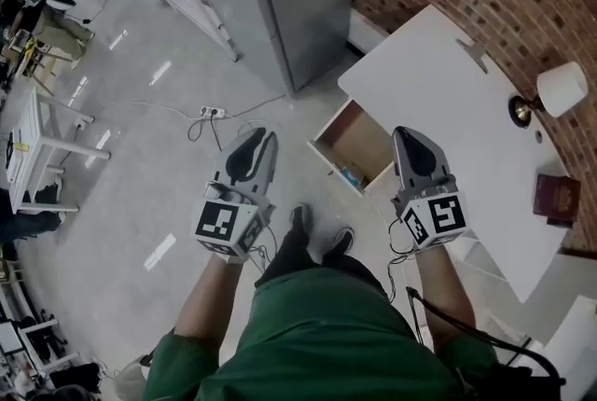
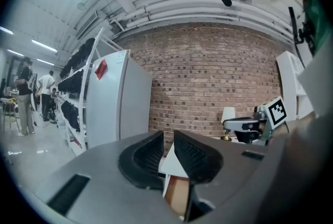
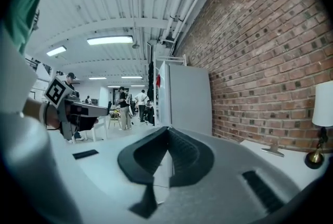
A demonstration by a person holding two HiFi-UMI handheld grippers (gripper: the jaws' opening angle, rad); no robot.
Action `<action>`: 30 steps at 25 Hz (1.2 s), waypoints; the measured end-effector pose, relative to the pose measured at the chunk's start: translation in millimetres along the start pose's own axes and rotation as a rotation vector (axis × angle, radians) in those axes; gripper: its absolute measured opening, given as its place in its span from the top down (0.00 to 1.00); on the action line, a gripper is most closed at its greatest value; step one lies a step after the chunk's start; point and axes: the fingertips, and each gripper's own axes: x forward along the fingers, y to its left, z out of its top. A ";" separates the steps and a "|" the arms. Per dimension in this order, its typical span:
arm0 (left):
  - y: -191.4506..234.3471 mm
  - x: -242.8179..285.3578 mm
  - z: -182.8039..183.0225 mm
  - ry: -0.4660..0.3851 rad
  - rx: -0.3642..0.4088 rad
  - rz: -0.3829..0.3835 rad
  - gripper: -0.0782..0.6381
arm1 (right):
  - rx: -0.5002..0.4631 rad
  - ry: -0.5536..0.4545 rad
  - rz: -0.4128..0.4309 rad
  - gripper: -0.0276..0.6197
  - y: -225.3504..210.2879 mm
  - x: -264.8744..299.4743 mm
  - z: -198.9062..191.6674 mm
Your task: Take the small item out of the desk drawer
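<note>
Though the drawer (image 1: 353, 140) stands pulled out of the white desk (image 1: 448, 101) toward the person's feet, its wooden inside open to the head view, the small item (image 1: 350, 175) in it is only a bluish speck. It lies against the drawer's white front panel, toward the end nearer the right gripper (image 1: 408, 134) — too small to tell its long axis or which way it points.

Both grippers point away from the person. The left gripper (image 1: 259, 140) is over the floor, apart from the drawer, and the right one sits just beside the drawer's corner in the head view.

The left gripper view shows its pads a narrow slit apart with nothing between them. Through the slit appear the desk's corner and a strip of the drawer's wood, but not the item. The right gripper view shows its pads pressed together at the tips, empty, and looks along the brick wall (image 3: 270, 46) to a grey cabinet (image 3: 190, 98) — neither drawer nor item appears there.
</note>
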 end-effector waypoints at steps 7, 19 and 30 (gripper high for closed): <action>27.3 53.7 -20.8 0.038 0.012 -0.121 0.81 | 0.000 0.065 -0.136 0.95 -19.3 18.7 -19.9; 28.8 115.8 -90.2 0.149 0.010 -0.354 0.81 | 0.037 0.263 -0.292 0.95 -27.6 22.3 -93.2; -34.8 120.8 -184.8 0.314 0.065 -0.506 0.81 | 0.066 0.503 -0.165 0.95 -32.0 3.9 -218.6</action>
